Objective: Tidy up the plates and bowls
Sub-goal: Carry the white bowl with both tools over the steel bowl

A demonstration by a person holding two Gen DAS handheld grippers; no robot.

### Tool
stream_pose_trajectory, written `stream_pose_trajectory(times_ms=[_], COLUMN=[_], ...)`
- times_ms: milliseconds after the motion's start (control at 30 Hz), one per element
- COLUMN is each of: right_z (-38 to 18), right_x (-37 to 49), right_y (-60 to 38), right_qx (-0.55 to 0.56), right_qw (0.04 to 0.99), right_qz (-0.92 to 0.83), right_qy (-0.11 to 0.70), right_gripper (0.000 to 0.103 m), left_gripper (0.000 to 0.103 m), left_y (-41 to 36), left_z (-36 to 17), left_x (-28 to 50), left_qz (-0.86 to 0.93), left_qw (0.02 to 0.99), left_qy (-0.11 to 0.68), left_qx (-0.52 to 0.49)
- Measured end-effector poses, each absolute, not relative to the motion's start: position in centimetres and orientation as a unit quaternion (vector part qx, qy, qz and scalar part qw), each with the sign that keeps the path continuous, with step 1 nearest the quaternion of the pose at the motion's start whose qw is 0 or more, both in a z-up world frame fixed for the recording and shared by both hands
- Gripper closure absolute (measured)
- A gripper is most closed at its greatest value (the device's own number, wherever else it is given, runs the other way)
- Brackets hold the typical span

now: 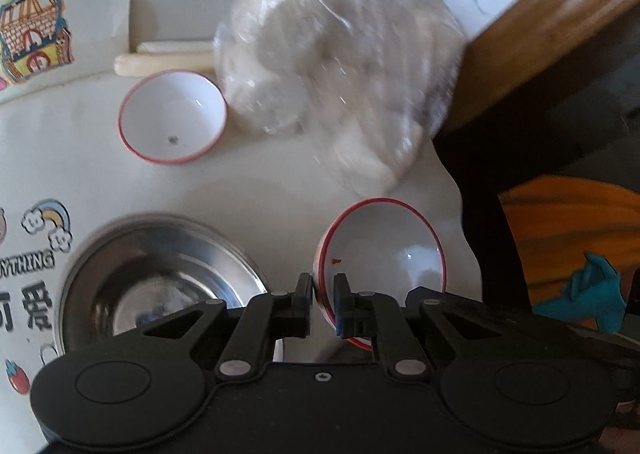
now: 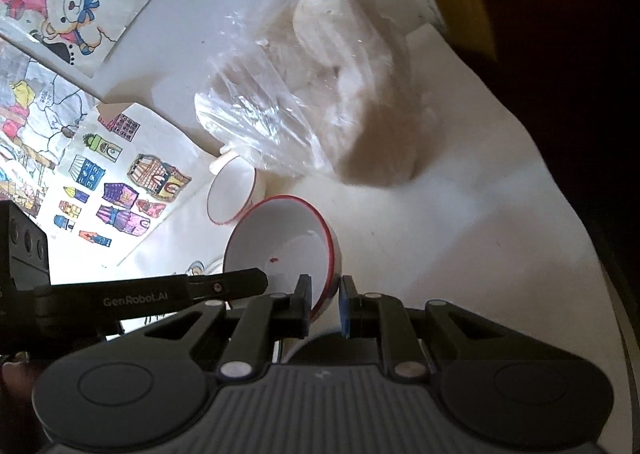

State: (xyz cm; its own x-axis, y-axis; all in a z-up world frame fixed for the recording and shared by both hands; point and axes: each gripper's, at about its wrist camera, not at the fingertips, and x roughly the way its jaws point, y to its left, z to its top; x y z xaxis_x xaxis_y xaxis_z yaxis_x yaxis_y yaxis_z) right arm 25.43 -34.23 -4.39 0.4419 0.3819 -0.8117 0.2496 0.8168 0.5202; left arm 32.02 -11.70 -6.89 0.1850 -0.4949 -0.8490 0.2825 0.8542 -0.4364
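In the left wrist view my left gripper (image 1: pixel 323 296) is shut on the rim of a white bowl with a red rim (image 1: pixel 384 254), which is tilted near the table's right edge. A second red-rimmed bowl (image 1: pixel 172 116) stands upright further back. A steel plate (image 1: pixel 160 278) lies at the front left. In the right wrist view my right gripper (image 2: pixel 325 300) straddles the rim of the tilted bowl (image 2: pixel 284 242), with the jaws slightly apart. The left gripper's finger (image 2: pixel 224 284) reaches the same bowl from the left. The second bowl (image 2: pixel 234 194) sits just behind.
A clear plastic bag of white lumps (image 1: pixel 332 82) lies at the back, also in the right wrist view (image 2: pixel 320 94). Cream-coloured sticks (image 1: pixel 160 60) lie behind the far bowl. Cartoon sticker sheets (image 2: pixel 120 182) cover the left. The table edge (image 1: pixel 456 190) drops off at the right.
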Motion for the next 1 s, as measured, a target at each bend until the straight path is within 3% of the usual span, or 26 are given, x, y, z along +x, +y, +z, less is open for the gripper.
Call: stream_pose_trajectory(times_ms=[500, 1000], right_z=[-2.8, -4.4], right_x=[18.3, 17.1], right_y=[-34.2, -33.8], right_qx=[0.284, 0.279], right_qw=[0.779, 0.755], right_qz=[0.019, 0.012], right_qy=[0.559, 0.594], right_gripper=[0.086, 0.086], left_gripper=[0.092, 0.092], left_y=[-12.8, -13.7], left_z=[-8.5, -10.2], left_x=[27.2, 26.3], left_qz=[-0.308, -0.296], left_qw=[0.715, 0.691], left_qy=[0.625, 0.658], left_qx=[-0.058, -0.033])
